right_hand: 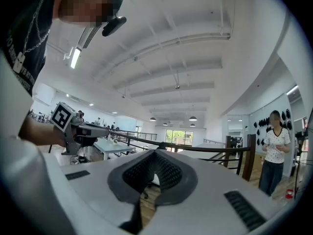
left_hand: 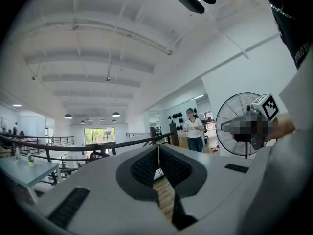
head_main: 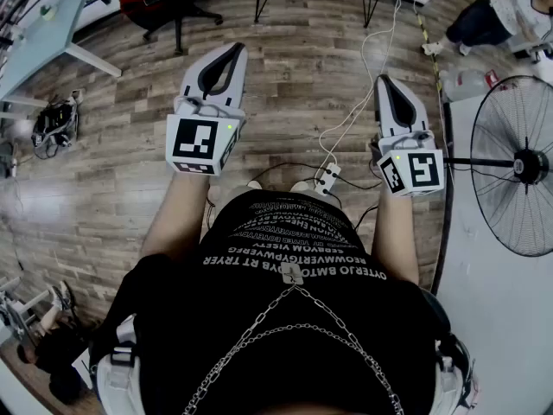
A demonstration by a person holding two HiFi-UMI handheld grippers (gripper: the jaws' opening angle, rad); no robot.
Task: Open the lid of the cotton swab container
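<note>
I can find the cotton swab container in none of my three views, so I cannot say where it lies. The left tool [head_main: 233, 52] and the right tool [head_main: 385, 83] are both held out level over the wooden floor [head_main: 294, 85], well apart from each other. Each has its jaws pressed together with nothing between them, and each tool's own view shows the ribbed pads meeting on a thin seam. Only the head view gives me the floor: a white power strip [head_main: 328, 178] with its cable near the middle, a standing fan [head_main: 517, 167] at the right edge, and a white surface [head_main: 43, 37] at the far left corner. The gripper views give what the head view cannot: the white ceiling with its hanging lamps [right_hand: 192, 118], a dark railing [right_hand: 195, 149] across the room, and a person in a white top [left_hand: 194, 128] standing left of the fan.
</note>
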